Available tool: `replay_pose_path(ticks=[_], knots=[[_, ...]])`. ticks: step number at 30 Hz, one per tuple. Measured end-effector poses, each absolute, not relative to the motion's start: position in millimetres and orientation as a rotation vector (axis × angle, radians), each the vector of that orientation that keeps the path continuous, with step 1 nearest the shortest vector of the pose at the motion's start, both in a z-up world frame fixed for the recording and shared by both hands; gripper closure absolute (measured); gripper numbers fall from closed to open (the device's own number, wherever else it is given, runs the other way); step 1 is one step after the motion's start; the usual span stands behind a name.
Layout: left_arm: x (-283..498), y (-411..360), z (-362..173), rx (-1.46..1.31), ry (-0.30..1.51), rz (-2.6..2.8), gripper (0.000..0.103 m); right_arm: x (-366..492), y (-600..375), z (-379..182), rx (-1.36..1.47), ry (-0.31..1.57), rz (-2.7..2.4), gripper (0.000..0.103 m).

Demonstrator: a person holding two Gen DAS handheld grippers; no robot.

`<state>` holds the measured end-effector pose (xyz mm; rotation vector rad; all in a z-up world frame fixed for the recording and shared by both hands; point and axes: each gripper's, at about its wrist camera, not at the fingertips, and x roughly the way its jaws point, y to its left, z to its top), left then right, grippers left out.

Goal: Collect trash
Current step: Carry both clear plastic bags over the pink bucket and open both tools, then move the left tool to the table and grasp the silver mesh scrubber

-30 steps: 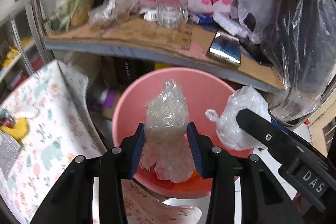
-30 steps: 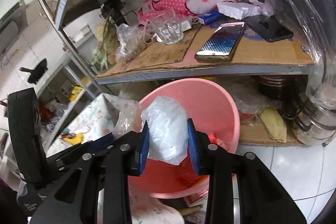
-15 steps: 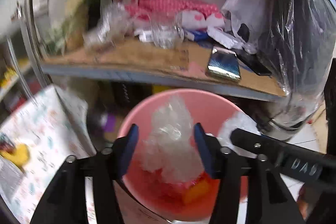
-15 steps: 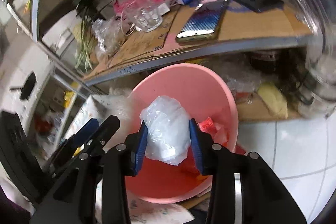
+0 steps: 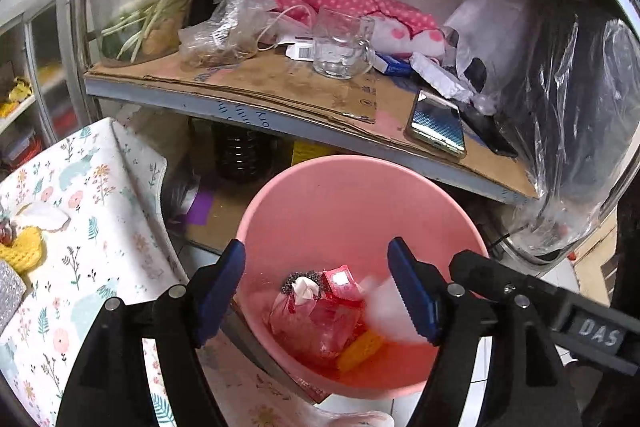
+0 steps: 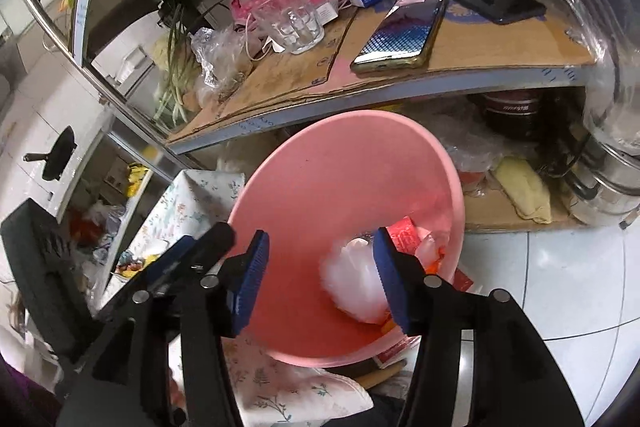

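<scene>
A pink bin [image 5: 344, 195] stands on the floor under a shelf; it also shows in the right wrist view [image 6: 340, 163]. Both grippers hover over its mouth. My left gripper [image 5: 318, 285] is open and empty. My right gripper [image 6: 320, 281] is open and empty. A blurred white plastic bag [image 6: 352, 283] is inside the bin, between the right jaws and below them; it shows blurred in the left wrist view [image 5: 386, 309]. Red wrappers [image 5: 320, 315] and other trash lie at the bin's bottom.
A cardboard-lined shelf [image 5: 280, 87] above the bin holds a glass mug [image 5: 340, 47], a phone [image 5: 438, 127], plastic bags and pink cloth. A floral-cloth table [image 5: 80, 227] is at the left. White tile floor [image 6: 580, 287] lies to the right.
Both grippers opened. The crumpled clear plastic left the left jaws and the white bag left the right jaws; both dropped into the pink bin.
</scene>
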<state>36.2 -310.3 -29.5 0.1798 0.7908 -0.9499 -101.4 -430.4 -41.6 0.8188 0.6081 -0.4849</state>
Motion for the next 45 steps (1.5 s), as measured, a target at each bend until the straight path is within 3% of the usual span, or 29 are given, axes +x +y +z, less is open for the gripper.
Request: replay_pose_path(ticks=[11, 17, 25, 32, 38, 45], knots=[[54.0, -239.6, -20.0, 0.018, 0.831, -0.836, 0.030, -102.4, -394.1, -29.8, 0.671, 0.615, -0.492, 0.048], [78.5, -169.6, 1.1, -0.028, 0.686, -0.736, 0.030, -91.4, -349.5, -14.6, 0.532, 0.617, -0.447, 0.048], [89.8, -89.4, -25.4, 0.394, 0.426, -0.637, 0.029, -66.9, -317.9, -26.1, 0.534, 0.688, -0.397, 0.048], [143.4, -56.7, -33.2, 0.488, 0.495, -0.662, 0.029, -52.4, -295.1, -25.8, 0.451, 0.696, -0.442, 0.048], [187.3, -65.0, -65.8, 0.591, 0.688, -0.720, 0.028, -52.3, -291.9, -23.2, 0.447, 0.682, -0.448, 0.048], [208.4, -61.3, -68.9, 0.454, 0.802, -0.718, 0.026, -45.7, -289.1, -29.1, 0.450, 0.714, -0.441, 0.048]])
